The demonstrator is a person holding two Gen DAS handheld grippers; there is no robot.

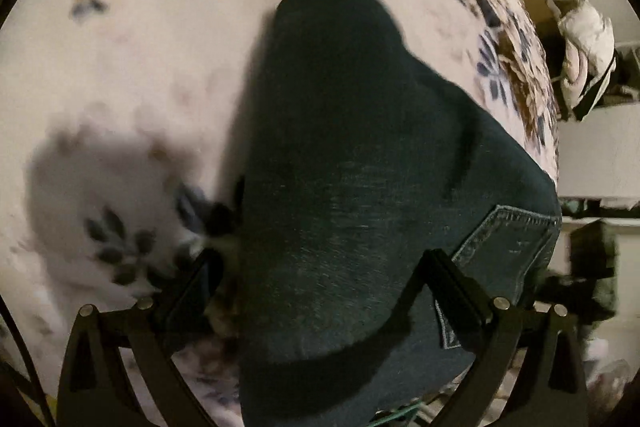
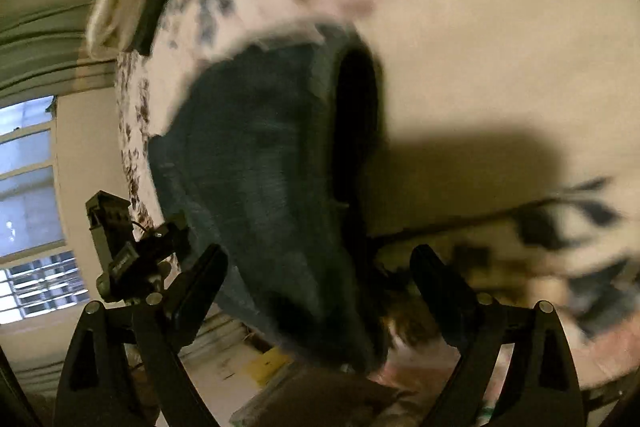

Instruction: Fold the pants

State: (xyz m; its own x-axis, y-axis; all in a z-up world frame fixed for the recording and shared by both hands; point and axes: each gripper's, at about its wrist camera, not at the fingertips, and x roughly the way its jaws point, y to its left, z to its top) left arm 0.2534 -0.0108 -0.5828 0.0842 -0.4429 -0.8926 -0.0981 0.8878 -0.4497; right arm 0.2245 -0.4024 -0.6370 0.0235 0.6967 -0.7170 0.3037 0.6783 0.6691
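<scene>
I see the dark blue denim pants (image 1: 360, 167) lying on the cream floral bedspread (image 1: 140, 75); my left claw (image 1: 324, 267) and right claw (image 2: 320, 263) both gape wide, gripping nothing.

pants (image 1: 360, 163): you see dark denim, matt, coarse weave, pale stitching on the pocket.
bedspread (image 1: 140, 75): soft matt cloth, cream with a printed floral pattern.
fingers (image 1: 452, 283): your left pair look like black matt plastic, with shiny metal pins at the joints.
window (image 2: 28, 187): glossy glass panes.
</scene>
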